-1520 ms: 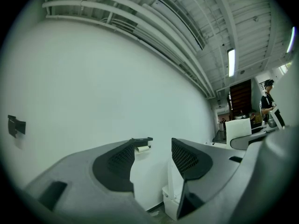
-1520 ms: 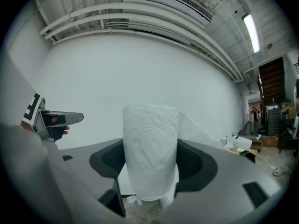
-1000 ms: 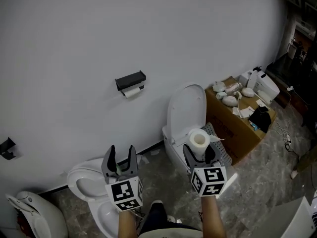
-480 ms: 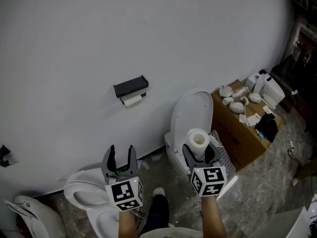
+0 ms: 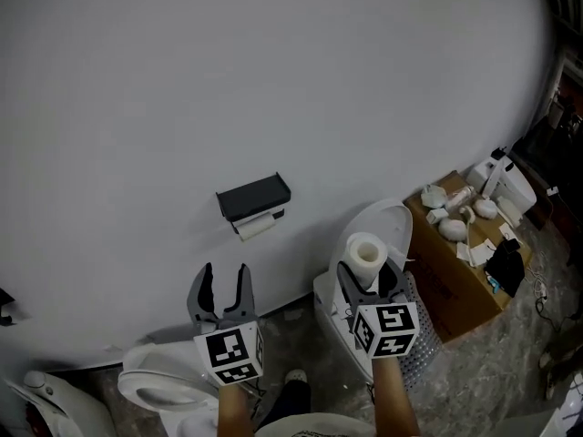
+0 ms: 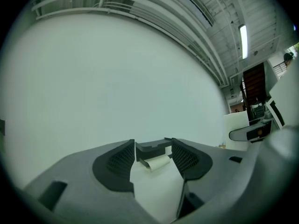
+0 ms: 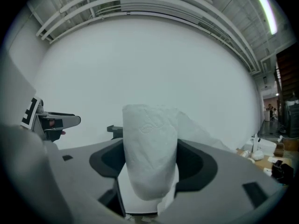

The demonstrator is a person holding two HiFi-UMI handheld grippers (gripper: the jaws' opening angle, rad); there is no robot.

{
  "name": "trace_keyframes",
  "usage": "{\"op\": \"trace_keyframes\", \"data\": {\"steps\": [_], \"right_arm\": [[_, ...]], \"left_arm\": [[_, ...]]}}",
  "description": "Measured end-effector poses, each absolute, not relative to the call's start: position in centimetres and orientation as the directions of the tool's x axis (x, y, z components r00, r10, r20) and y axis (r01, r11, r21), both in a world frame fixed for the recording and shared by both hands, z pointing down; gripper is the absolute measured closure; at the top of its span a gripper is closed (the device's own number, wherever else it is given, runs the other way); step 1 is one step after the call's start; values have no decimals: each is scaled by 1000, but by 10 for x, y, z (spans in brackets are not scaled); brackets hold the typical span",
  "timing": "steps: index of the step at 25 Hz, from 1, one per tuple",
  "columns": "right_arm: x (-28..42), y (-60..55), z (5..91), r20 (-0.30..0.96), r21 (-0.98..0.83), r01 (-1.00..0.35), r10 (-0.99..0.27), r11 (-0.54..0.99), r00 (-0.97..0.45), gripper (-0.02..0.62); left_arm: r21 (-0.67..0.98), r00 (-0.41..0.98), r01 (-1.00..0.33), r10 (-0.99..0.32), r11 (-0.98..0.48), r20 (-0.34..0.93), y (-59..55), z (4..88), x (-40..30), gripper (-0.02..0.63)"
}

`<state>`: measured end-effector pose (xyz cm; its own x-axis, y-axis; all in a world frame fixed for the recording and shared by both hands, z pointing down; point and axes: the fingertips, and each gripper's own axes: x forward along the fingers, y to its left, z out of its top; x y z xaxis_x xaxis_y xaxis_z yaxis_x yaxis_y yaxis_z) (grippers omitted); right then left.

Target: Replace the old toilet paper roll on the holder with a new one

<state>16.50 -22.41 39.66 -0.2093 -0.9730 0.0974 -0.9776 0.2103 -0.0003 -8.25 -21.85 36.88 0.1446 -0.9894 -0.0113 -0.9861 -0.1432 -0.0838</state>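
New roll point(image 5: 367, 255) stands upright, clamped between the jaws of the right gripper point(image 5: 372, 280). Beside it, the left gripper point(image 5: 225, 279) is empty, jaws spread wide. Beyond the 2, a black holder point(image 5: 253, 196) on the white wall point(image 5: 273, 80) carries the thin old roll point(image 5: 257, 227), well apart from either gripper.

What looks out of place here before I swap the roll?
A loose tail of paper trails off the new roll clamped in the right gripper. The cardboard box beside the toilet is cluttered on top.
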Motion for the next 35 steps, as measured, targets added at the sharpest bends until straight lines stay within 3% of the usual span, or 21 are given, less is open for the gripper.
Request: {"op": "trace_keyframes", "data": {"steps": [12, 35], "right_arm": [[151, -314, 397, 96, -15, -967, -963, 253, -254, 295], [139, -384, 405, 142, -7, -923, -913, 386, -383, 295]], "left_arm": [[-110, 105, -988, -995, -104, -1, -297, 366, -98, 377], [-148, -43, -988, -998, 35, 52, -332, 375, -108, 377]]}}
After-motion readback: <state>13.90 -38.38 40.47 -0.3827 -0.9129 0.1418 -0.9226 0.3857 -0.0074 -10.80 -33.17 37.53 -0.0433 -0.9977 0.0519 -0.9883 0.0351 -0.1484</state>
